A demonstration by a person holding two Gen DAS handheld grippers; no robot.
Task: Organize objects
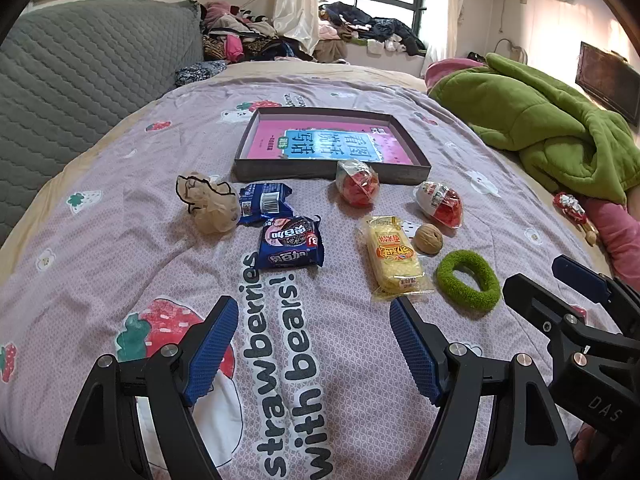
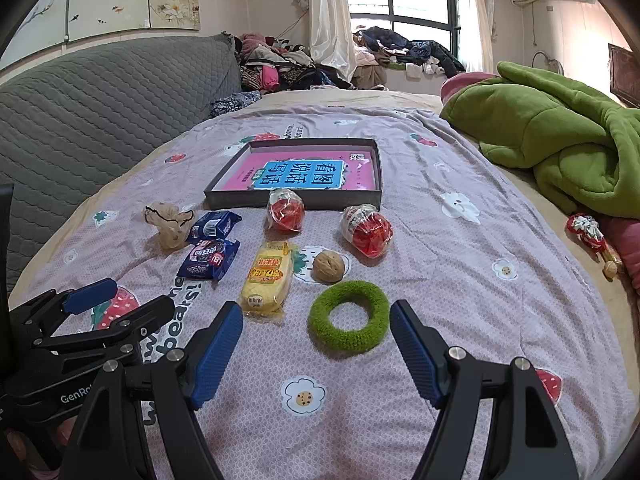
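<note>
Here, both tongs, left (image 1: 314, 344) and right (image 2: 316, 350), stood apart and empty above the bed's near edge, where the green ring (image 2: 349, 317), probably soft and light, invited a grip across its band.

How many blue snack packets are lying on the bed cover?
2. One blue packet lies beside the beige scrunchie; the other lies just nearer, overlapping it. None seems hidden.

green ring (image 2: 349, 317): fuzzy cloth | blue snack packets (image 1: 291, 242): glossy plastic | walnut (image 2: 328, 266): rough shell | bedspread (image 1: 120, 240): matt cloth
</note>
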